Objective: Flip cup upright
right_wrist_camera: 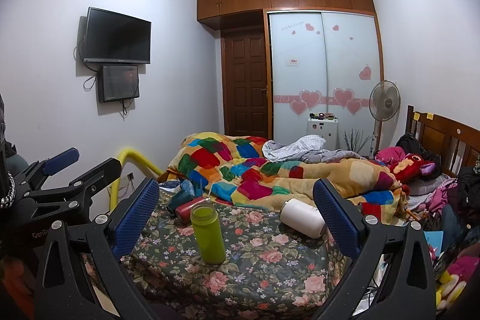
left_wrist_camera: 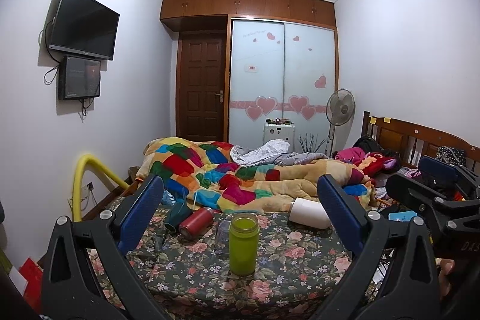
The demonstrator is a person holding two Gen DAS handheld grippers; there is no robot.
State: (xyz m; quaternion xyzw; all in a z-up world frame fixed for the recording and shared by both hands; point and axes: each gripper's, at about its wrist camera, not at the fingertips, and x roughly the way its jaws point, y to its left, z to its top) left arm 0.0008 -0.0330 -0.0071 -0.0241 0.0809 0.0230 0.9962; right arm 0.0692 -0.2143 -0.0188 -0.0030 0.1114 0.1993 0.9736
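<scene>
Both grippers – left (left_wrist_camera: 240, 194), right (right_wrist_camera: 237, 197) – wide apart, holding nothing. White cup (right_wrist_camera: 303, 218) lies on side, far right of bedspread (right_wrist_camera: 255, 260), near right pad. You'd grab mid-body, tip slow – soft bed, wobbly.

Left gripper (left_wrist_camera: 240, 200): black plastic frame with triangular cut-outs, silver round screw heads at the pivots, two blue textured finger pads (left_wrist_camera: 141, 212).

Right gripper (right_wrist_camera: 237, 209): same black frame, silver screws, blue mesh-patterned pads (right_wrist_camera: 136, 218). White lettering partly legible on each body when viewed from the opposite camera.

Bare fingertip skin (left_wrist_camera: 447, 267) at the right gripper's handle.
</scene>
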